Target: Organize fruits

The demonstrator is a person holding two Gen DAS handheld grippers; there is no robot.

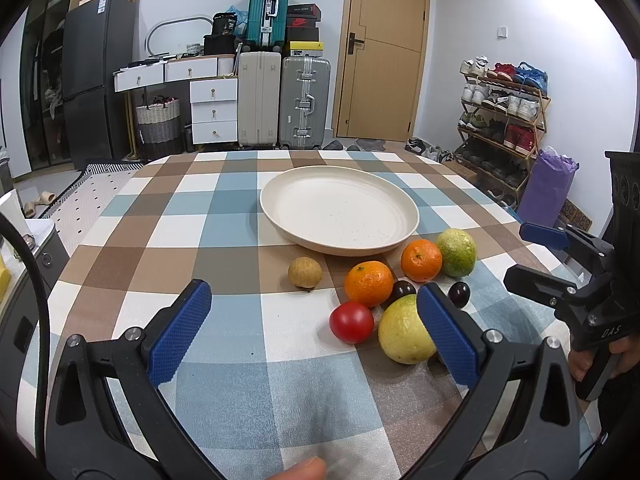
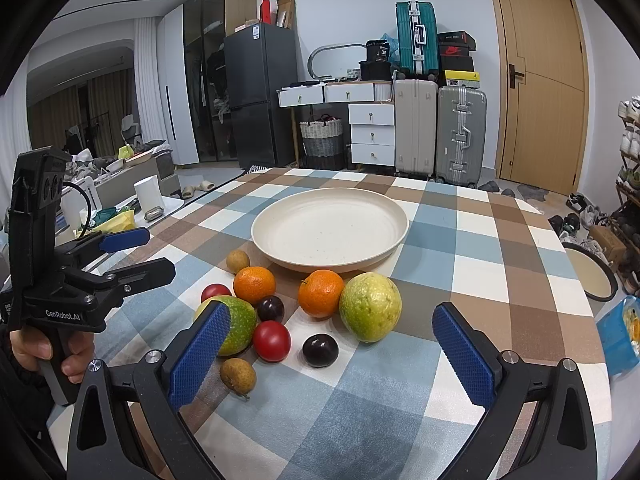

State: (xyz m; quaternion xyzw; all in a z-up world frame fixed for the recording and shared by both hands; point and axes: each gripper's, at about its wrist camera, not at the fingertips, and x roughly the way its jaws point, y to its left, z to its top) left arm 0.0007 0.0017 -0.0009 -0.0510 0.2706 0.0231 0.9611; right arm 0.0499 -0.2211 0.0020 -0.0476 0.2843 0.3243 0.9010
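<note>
Lying loose on the checked tablecloth point(image 2: 480, 240), just in front of the cream plate point(image 2: 280, 216), the fruits are seen in a cluster: two oranges point(image 2: 321, 293), two green-yellow guavas point(image 2: 370, 306), two red tomatoes point(image 2: 272, 341), two dark plums point(image 2: 320, 350) and two small brown longans point(image 2: 238, 376). The left gripper point(image 1: 314, 326) and the right gripper point(image 2: 332, 352) are both held with fingers spread apart, nothing between them, just short of the fruit.

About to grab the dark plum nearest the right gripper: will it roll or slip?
The dark plum is round and sits free on the flat tablecloth, so a nudge probably rolls it. Its glossy skin may slip between the pads. It looks small, likely light.
</note>
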